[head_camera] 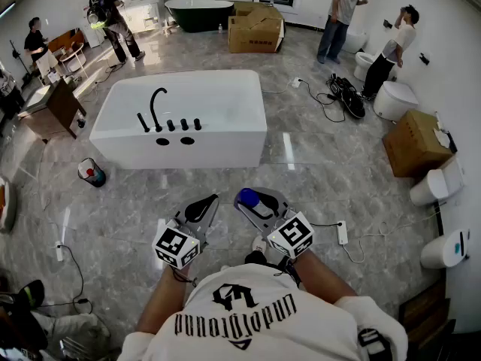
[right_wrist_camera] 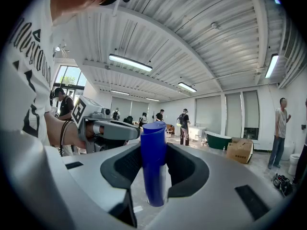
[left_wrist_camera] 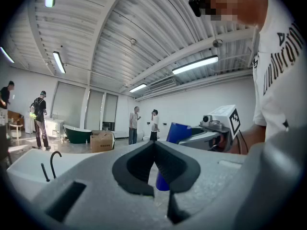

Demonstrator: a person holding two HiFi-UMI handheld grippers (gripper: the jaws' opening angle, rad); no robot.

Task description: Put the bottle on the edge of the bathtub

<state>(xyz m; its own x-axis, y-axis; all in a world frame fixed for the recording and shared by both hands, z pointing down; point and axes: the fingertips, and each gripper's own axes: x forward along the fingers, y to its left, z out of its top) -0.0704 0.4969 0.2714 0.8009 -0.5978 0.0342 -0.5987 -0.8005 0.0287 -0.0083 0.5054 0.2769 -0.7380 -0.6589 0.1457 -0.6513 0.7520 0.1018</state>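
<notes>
Right gripper view: my right claw [right_wrist_camera: 154, 163] clamps the tall blue plastic bottle [right_wrist_camera: 153, 143]; my left claw [left_wrist_camera: 154, 146] is closed, empty.

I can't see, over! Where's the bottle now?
Right gripper shut on bottle. Left gripper shut, empty. Bathtub ahead, nothing between.

The floor [head_camera: 135, 201] up to the white bathtub [head_camera: 240, 138] is open. A black tap [head_camera: 155, 105] and a row of black knobs [head_camera: 184, 124] stand on the left part of the tub's near edge. The right part is bare. A small bin [head_camera: 92, 172] sits by the left corner, and a plug strip [head_camera: 342, 233] lies to the right.
</notes>
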